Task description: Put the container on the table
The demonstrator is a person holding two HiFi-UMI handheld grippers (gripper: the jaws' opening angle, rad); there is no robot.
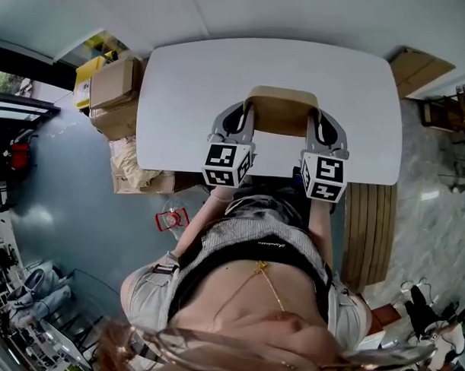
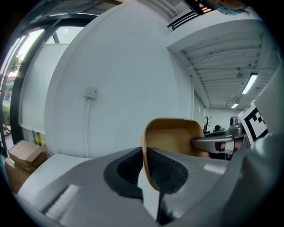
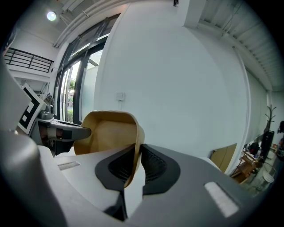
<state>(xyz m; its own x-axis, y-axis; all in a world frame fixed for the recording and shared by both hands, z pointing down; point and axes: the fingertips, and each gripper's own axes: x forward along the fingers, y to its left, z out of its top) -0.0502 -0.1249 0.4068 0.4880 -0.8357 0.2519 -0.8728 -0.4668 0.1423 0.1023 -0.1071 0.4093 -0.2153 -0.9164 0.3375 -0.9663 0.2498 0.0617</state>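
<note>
- The floor is smooth grey-blue and shiny, and in the head view it runs all round the table
- A plain white wall fills the background of both claw views; in the right claw view tall dark-framed windows stand at nine o'clock with daylight behind them
- The table is white with rounded corners, and its top is bare apart from what the claws hold over its near middle
- Cardboard boxes are stacked on the floor at nine o'clock of the table, just beside its left edge
- A slatted wooden piece stands at four o'clock of the table, close to its near right corner
- The container is a tan, open-topped tub with thin walls, over the near half of the table between the two claws; whether its base touches the tabletop cannot be told
- The left claw is pinching the container's left wall, its dark ribbed pads pressed onto the thin rim from both sides
- The right claw is pinching the opposite, right wall the same way, pads tight on the rim
- A small square wall plate sits on the white wall at ten o'clock of the container in the left claw view
</note>
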